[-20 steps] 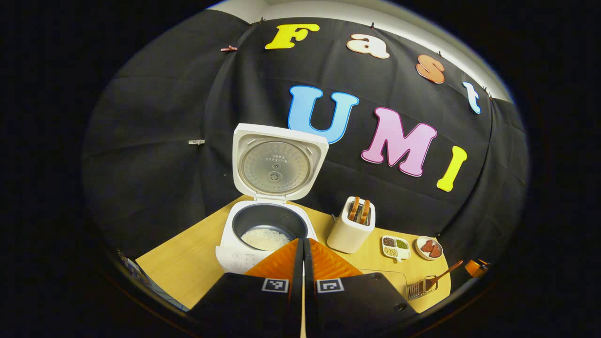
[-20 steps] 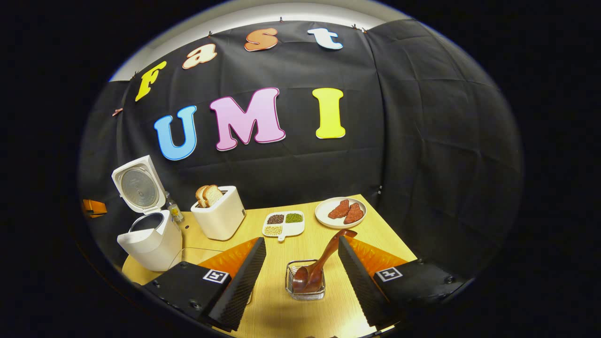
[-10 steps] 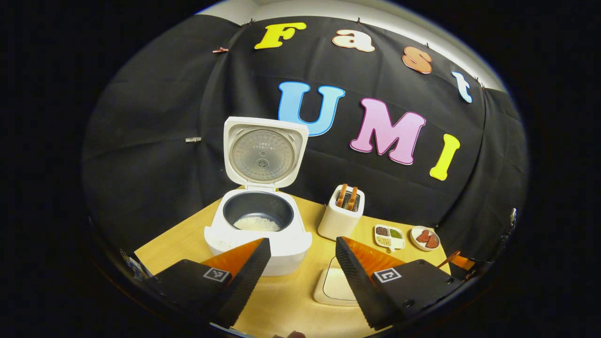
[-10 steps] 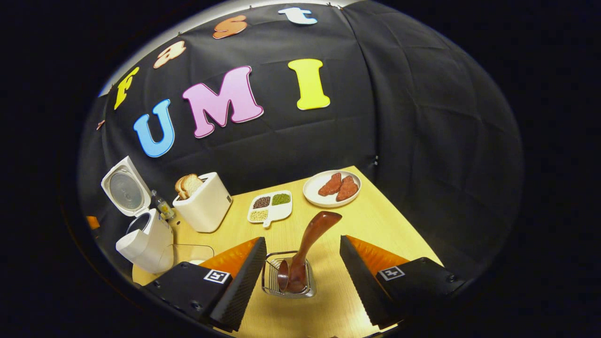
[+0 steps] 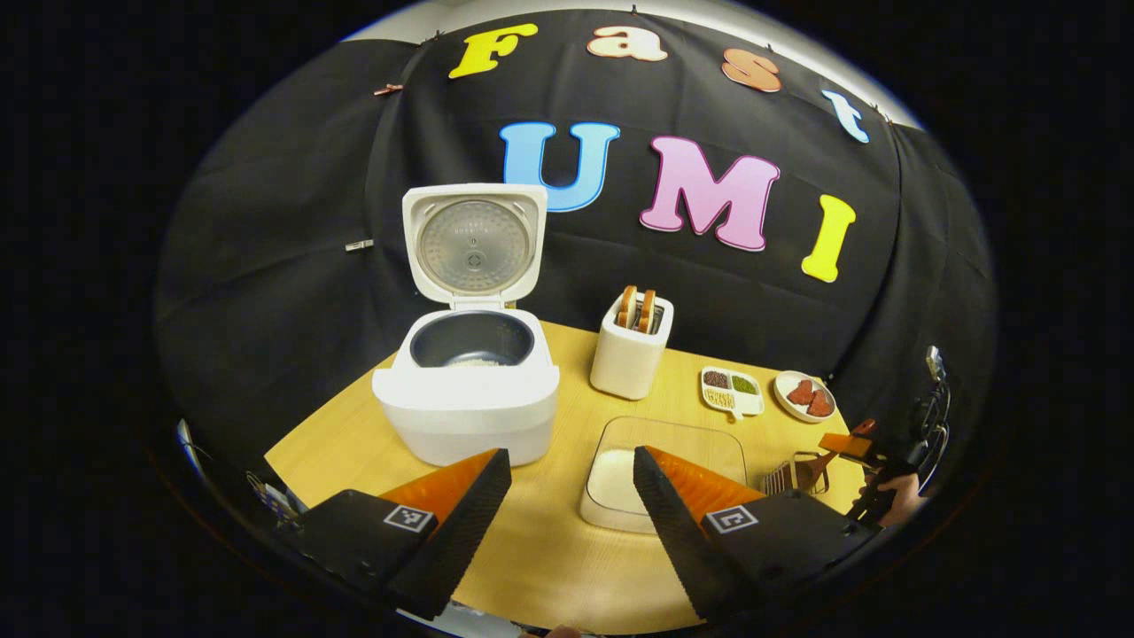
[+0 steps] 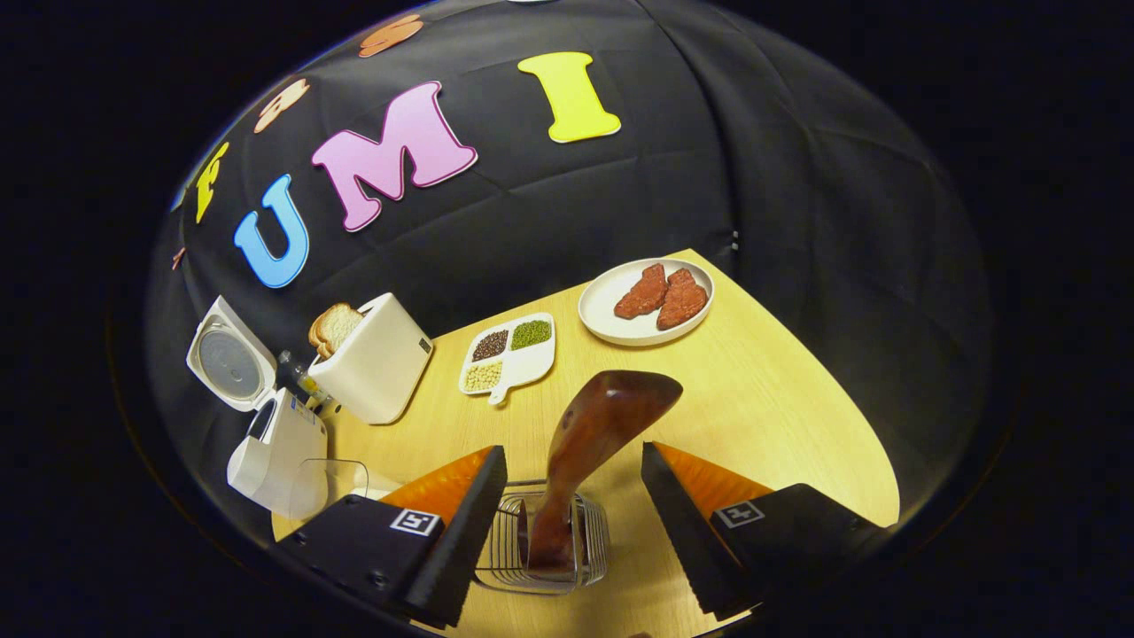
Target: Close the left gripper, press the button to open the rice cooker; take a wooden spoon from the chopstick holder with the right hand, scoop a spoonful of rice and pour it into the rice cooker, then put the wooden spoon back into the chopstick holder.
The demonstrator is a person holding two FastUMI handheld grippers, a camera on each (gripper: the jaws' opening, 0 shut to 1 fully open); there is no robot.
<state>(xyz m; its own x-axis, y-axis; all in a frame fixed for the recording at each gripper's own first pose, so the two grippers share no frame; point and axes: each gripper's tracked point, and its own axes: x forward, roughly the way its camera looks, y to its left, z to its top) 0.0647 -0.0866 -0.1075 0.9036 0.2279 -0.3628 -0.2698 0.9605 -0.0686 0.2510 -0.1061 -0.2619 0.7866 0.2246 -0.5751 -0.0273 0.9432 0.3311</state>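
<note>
The white rice cooker (image 5: 465, 390) stands with its lid up and a little rice in its dark pot; it also sits at the left of the right gripper view (image 6: 275, 447). My left gripper (image 5: 571, 505) is open, back from the cooker, above the table. A clear container of rice (image 5: 660, 470) lies just past its fingers. In the right gripper view the wooden spoon (image 6: 589, 443) stands handle-up in the wire chopstick holder (image 6: 545, 545). My right gripper (image 6: 571, 518) is open, its fingers on either side of the spoon handle and apart from it. The left gripper view shows the holder (image 5: 797, 474) with that gripper (image 5: 850, 443) over it.
A white toaster with bread slices (image 5: 631, 350) (image 6: 368, 354) stands behind the rice container. A divided dish of beans (image 6: 509, 354) and a plate of red meat slices (image 6: 647, 299) lie toward the table's far right corner. A hand (image 5: 895, 501) holds the right gripper.
My left gripper opened and drew back from the cooker, bringing the rice container into view. My right gripper came down closer over the spoon, whose handle now stands between its fingers.
</note>
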